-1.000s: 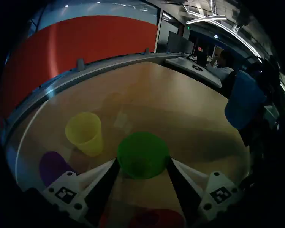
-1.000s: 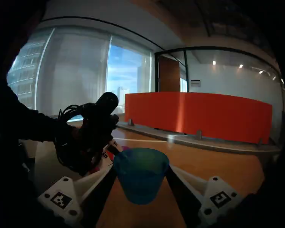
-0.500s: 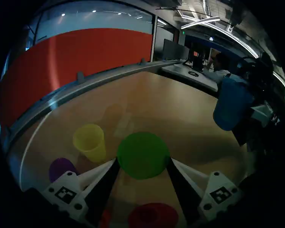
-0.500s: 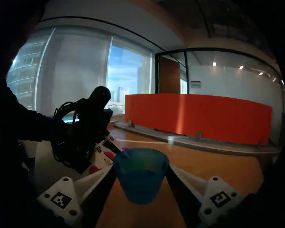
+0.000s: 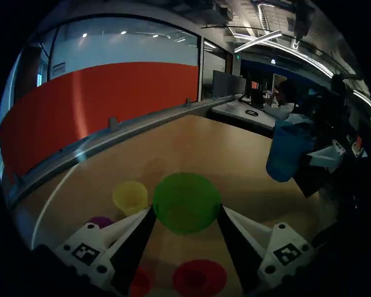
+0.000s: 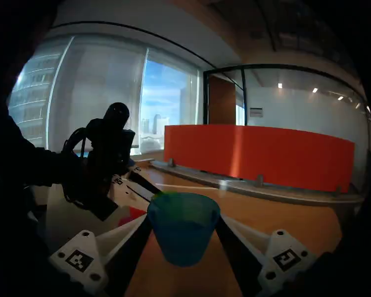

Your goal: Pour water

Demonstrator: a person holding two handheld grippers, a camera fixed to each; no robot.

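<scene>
Since the earlier frames the left claw (image 5: pixel 186 210) has gone higher: in the left gripper view the yellow cup (image 5: pixel 130 196) and the purple cup (image 5: pixel 101 221) now look smaller and sit lower, partly behind its finger, and a red cup (image 5: pixel 199 277) has come fully into sight below. The blue cup (image 5: pixel 286 151) has also come closer from the right side.

The left claw is clenched on the green cup (image 5: pixel 186 200), with both fingers pressing its sides. The cup is upright and held in the air above the table (image 5: pixel 210 143). The right claw (image 6: pixel 183 220) grasps the blue cup in the same way, one finger on each side, and this cup is also upright, with no tilt. In the right gripper view a small part of a green rim shows just behind the left edge of the blue cup, and the hand (image 6: pixel 81 171) that carries the left claw is beside it, a little farther off. Behind all this stands the orange wall (image 5: pixel 101 99) along the far edge of the table.

I judge that the two held cups are being brought together for the pour, which has not yet begun. Whether the blue cup has water in it, I cannot tell. The next move will need one rim above the other mouth before any tilting; if not, the water may fall on the table
</scene>
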